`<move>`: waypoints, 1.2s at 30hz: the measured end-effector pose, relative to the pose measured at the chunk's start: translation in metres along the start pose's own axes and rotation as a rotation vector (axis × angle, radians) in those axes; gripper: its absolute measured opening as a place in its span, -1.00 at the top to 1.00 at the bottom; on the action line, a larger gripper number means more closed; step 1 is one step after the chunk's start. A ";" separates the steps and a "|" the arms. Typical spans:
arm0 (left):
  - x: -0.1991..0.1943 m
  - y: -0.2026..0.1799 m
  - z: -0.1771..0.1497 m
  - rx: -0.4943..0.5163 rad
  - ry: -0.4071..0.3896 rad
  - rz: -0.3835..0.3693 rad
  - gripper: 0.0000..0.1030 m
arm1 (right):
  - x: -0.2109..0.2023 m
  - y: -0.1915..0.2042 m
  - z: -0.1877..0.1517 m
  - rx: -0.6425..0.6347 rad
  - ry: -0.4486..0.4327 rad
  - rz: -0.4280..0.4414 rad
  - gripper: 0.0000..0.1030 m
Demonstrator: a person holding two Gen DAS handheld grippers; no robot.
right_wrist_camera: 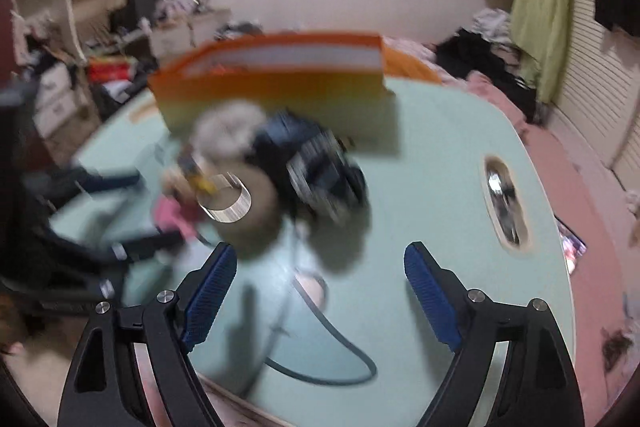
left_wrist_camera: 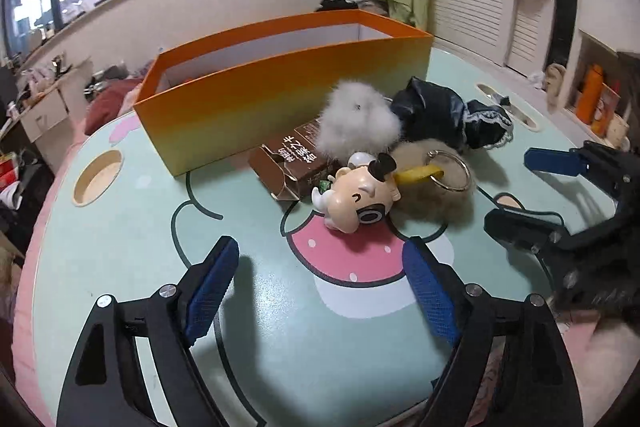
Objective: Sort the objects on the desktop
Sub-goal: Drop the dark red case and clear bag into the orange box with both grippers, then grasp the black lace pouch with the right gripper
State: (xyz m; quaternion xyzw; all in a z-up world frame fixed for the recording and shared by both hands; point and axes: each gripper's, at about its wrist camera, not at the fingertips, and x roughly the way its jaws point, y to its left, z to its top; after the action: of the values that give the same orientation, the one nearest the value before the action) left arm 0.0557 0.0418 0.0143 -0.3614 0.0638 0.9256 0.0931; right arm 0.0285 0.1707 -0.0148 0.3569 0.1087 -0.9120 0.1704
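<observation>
An open orange box [left_wrist_camera: 280,83] stands at the back of the mint-green table [left_wrist_camera: 120,247]. In front of it lies a pile: a brown carton [left_wrist_camera: 292,159], a white fluffy pompom [left_wrist_camera: 356,119], a cartoon figure keychain [left_wrist_camera: 356,199] with a yellow strap and metal ring [left_wrist_camera: 450,171], a tan pompom [left_wrist_camera: 440,203] and a black lace-trimmed cloth [left_wrist_camera: 452,111]. My left gripper [left_wrist_camera: 320,291] is open and empty, just short of the figure. My right gripper [right_wrist_camera: 316,291] is open and empty near the tan pompom [right_wrist_camera: 256,223] and black cloth [right_wrist_camera: 324,175]; it also shows in the left wrist view [left_wrist_camera: 532,195].
The table has a round cup hole [left_wrist_camera: 98,177] at left and an oval slot [right_wrist_camera: 504,201] at right. Clutter, boxes and pink bedding surround the table. The right wrist view is motion-blurred.
</observation>
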 end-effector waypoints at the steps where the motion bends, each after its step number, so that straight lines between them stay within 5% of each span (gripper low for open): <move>1: -0.001 -0.002 -0.001 0.003 -0.012 0.010 -0.65 | -0.001 0.001 -0.005 -0.013 -0.038 -0.022 -0.76; 6: 0.005 -0.001 -0.007 -0.018 -0.027 -0.057 -0.98 | -0.009 -0.003 -0.008 0.004 -0.041 -0.006 -1.00; 32: -0.001 -0.012 -0.001 -0.004 -0.039 -0.057 -0.99 | 0.001 -0.010 -0.016 -0.022 -0.111 0.023 -0.99; 36: -0.002 -0.012 -0.001 -0.004 -0.039 -0.058 -0.99 | -0.002 -0.010 -0.018 -0.021 -0.131 0.021 -0.78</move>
State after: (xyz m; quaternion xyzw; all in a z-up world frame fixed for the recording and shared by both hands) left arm 0.0601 0.0530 0.0140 -0.3452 0.0496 0.9295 0.1202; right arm 0.0376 0.1863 -0.0257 0.2956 0.1031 -0.9304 0.1905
